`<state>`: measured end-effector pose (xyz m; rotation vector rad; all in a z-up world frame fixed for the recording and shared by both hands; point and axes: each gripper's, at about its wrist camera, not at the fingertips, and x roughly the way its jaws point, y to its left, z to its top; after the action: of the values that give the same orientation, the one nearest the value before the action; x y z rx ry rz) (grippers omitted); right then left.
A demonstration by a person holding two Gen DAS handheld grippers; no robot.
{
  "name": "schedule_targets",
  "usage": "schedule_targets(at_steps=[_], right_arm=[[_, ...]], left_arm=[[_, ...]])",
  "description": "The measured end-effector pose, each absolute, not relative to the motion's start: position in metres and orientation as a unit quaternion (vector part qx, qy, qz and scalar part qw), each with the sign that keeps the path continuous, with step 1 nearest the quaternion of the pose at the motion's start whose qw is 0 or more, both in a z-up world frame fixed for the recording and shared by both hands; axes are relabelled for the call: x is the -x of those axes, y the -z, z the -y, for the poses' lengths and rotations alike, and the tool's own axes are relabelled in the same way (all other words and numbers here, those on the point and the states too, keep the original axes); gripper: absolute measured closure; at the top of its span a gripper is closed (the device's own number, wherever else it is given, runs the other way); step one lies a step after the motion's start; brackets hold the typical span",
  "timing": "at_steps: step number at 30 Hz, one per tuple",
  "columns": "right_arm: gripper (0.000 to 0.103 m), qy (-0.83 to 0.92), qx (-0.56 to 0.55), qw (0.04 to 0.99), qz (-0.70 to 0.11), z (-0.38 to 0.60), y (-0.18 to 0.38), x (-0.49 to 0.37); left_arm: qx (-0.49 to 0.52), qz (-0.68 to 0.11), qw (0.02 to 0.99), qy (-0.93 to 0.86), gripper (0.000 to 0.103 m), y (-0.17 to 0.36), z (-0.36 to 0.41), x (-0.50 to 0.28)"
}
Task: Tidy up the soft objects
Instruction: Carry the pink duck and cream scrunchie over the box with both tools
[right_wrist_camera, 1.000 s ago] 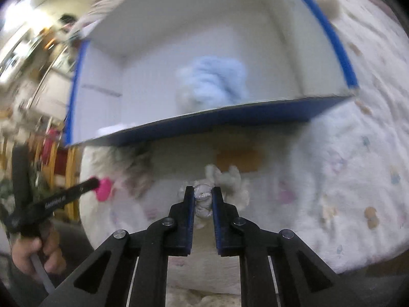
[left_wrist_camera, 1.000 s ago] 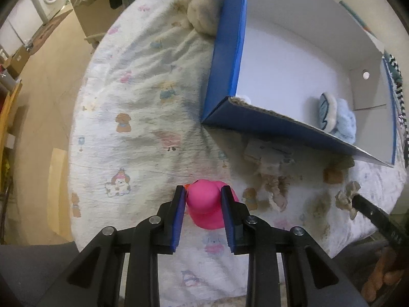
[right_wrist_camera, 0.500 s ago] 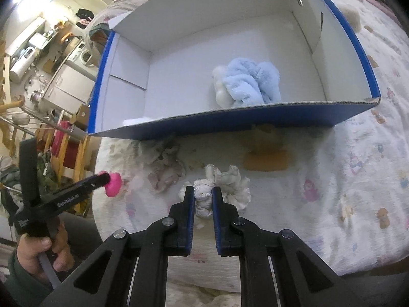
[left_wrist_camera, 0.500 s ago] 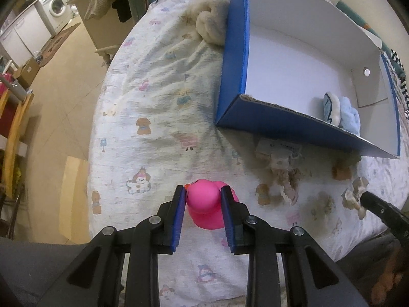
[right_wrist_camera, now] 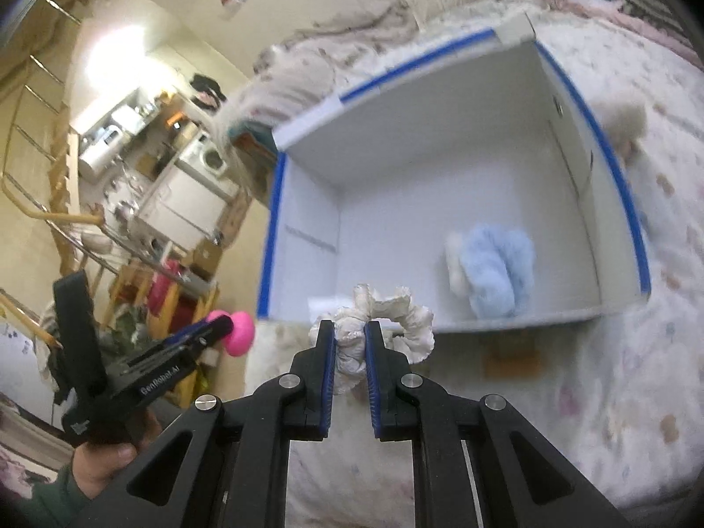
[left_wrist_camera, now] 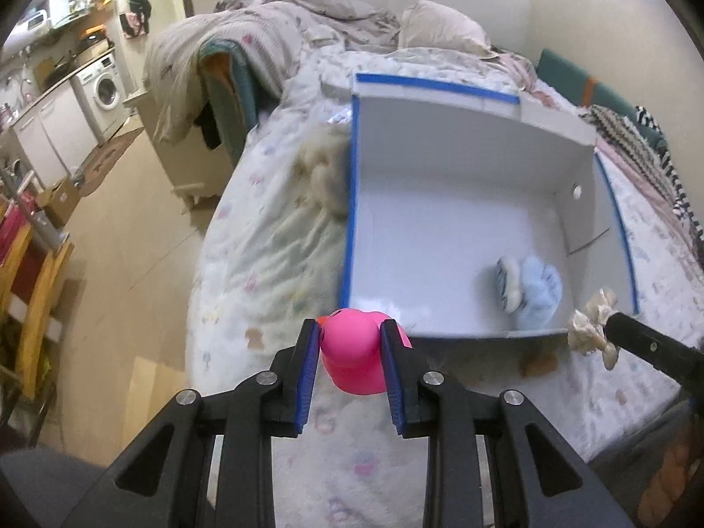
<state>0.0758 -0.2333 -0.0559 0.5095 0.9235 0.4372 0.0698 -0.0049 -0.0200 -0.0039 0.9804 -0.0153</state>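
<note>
My left gripper [left_wrist_camera: 350, 343] is shut on a pink soft toy [left_wrist_camera: 354, 354] and holds it in the air just before the near wall of a blue-edged white box [left_wrist_camera: 347, 220]. My right gripper [right_wrist_camera: 350, 341] is shut on a white scrunchie [right_wrist_camera: 383, 317], lifted at the box's [right_wrist_camera: 484, 323] near wall. The scrunchie also shows at the right of the left wrist view [left_wrist_camera: 592, 328]. A light blue fluffy item [left_wrist_camera: 537, 290] lies inside the box, also in the right wrist view [right_wrist_camera: 495, 273]. The pink toy shows at the left there [right_wrist_camera: 240, 332].
The box sits on a bed with a cartoon-print quilt [left_wrist_camera: 273, 237]. A cream fluffy item [left_wrist_camera: 328, 167] lies against the box's left wall outside. A heaped duvet [left_wrist_camera: 281, 31] is behind. The floor [left_wrist_camera: 132, 237] and a washing machine [left_wrist_camera: 103, 88] are to the left.
Both grippers have risen from the quilt with their objects and tilted forward, so the views now look into the box. The scrunchie has left the bed.
</note>
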Motion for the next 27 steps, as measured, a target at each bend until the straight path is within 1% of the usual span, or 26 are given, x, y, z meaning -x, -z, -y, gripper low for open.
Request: schedule_targets(at_steps=[5,12,20,25,27], right_arm=[[0.088,-0.208,-0.236,0.857,-0.409,0.238,0.035,-0.097],[0.088,-0.201,-0.229,0.864,-0.401,0.241,0.028,-0.129],[0.088,-0.183,-0.229,0.86,-0.418,0.244,0.049,-0.155],[0.088,-0.169,-0.219,0.85,-0.448,0.242,0.07,-0.163],[0.088,-0.165,-0.215,0.844,-0.462,0.239,0.077,-0.168]], left_arm=[[-0.01,-0.463,0.886,0.028,0.078,0.005,0.019,-0.095],[-0.051,-0.451,0.89,0.045,0.078,-0.005,0.045,-0.135],[-0.082,-0.449,0.888,0.053,0.078,0.01,0.07,-0.171],[-0.086,-0.445,0.89,0.053,0.078,0.032,0.074,-0.179],[-0.083,-0.456,0.885,0.051,0.078,0.044,0.073,-0.182]])
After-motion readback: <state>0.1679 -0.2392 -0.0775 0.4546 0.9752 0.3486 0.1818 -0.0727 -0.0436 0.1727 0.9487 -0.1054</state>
